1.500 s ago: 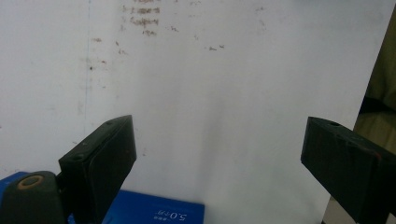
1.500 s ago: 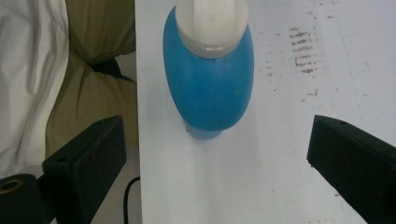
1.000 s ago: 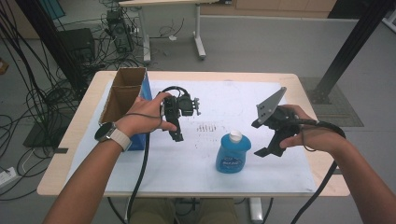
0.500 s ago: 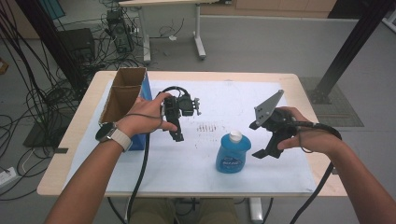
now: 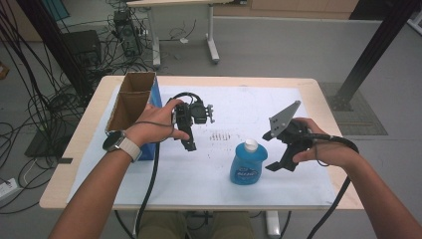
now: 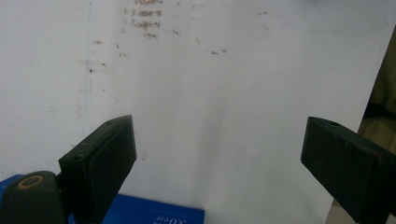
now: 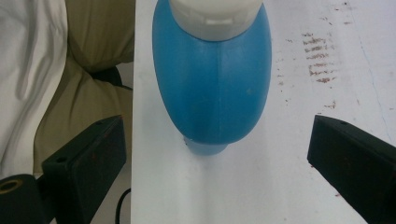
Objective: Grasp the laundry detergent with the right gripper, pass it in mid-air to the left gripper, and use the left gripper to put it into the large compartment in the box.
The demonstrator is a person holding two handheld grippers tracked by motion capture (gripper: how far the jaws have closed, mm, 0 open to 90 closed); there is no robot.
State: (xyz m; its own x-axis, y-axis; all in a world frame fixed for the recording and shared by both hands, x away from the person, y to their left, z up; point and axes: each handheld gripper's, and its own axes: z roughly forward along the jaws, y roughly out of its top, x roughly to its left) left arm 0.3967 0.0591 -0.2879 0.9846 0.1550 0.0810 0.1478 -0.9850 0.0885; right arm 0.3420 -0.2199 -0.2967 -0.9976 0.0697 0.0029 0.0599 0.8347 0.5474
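Your right gripper point(image 5: 276, 153) hangs just beside the blue bottle point(image 5: 248, 163), on its right in the high view, with both black jaws spread wide and nothing clamped; in the right gripper view the jaws stand well apart at the lower corners, and the bottle point(image 7: 212, 79) sits ahead of them, between their lines but clear of both pads. Your left gripper point(image 5: 189, 130) is likewise released: its jaws point down over the sheet, and in the left gripper view they stand wide apart with bare white paper between them. Taking the scene by size, the table point(image 5: 318, 94) is a pale wooden top, and the white paper sheet point(image 5: 199, 174) covers most of it, marked with a small patch of brownish smudges near the centre. At the sheet's left edge stands the open cardboard box point(image 5: 130, 102), brown inside with a blue outer side, just behind your left hand point(image 5: 154, 128); that wrist carries a watch point(image 5: 113, 141) on a light strap. The bottle stands upright on the sheet toward the near edge, right of centre, with its white cap point(image 5: 252, 144) on top and a label on the face turned to you. Your right hand point(image 5: 323, 149) grips its tool from the right, with the grey three-cornered plate raised above it and the cable trailing off the table's near right corner.
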